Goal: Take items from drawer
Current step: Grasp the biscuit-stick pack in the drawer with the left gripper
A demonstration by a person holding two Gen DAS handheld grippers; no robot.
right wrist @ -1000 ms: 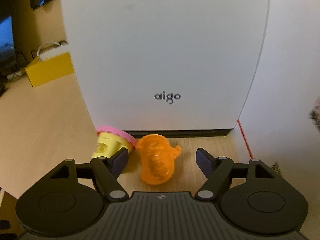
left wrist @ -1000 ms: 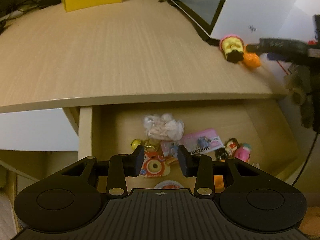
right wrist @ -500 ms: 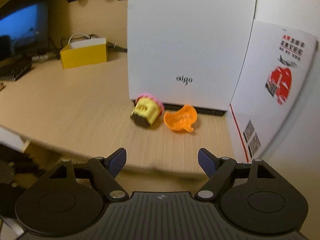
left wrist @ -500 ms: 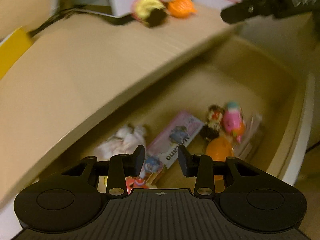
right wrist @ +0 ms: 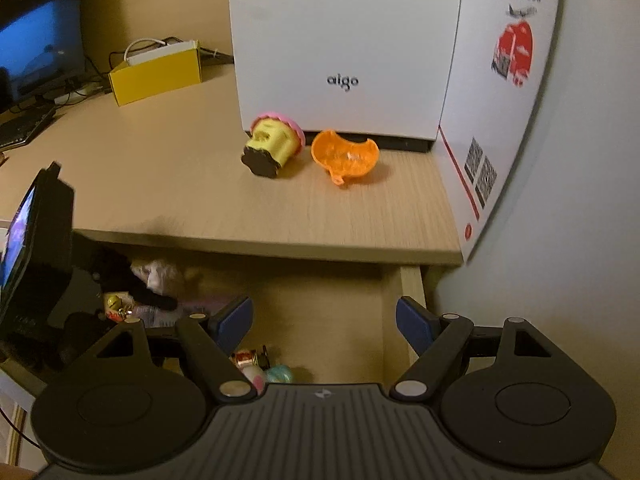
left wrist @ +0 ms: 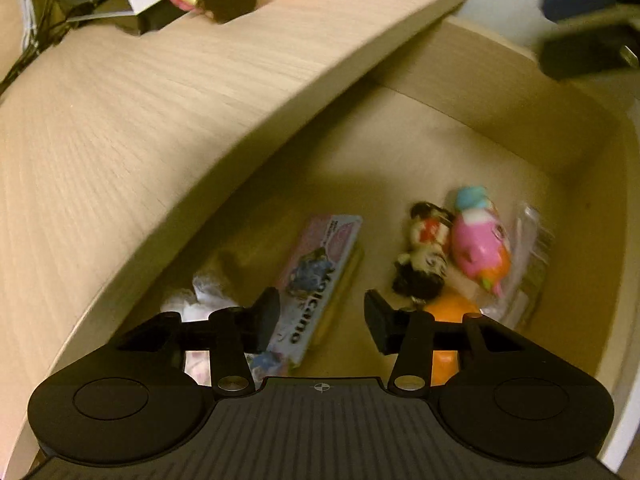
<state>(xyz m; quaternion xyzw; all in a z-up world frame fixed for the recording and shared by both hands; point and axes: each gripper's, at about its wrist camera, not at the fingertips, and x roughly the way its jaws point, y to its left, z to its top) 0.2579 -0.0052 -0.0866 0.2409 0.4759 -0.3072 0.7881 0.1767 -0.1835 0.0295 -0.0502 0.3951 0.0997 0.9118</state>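
Left wrist view: we hang our left gripper (left wrist: 322, 322) over the open drawer (left wrist: 576, 184), jaws spread and just widened, gripping nothing, above the pink card pack (left wrist: 316, 276). The doll figure (left wrist: 424, 256) and pink toy (left wrist: 480, 246) lie close by. Since a second ago the view has rolled and dropped closer. Our right gripper (right wrist: 324, 324) is spread, empty. The crumpled wrapper (left wrist: 204, 300) is partly hidden.

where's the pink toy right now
In the left wrist view, the pink toy lies in the drawer toward its right side, beside the black-and-white figure.
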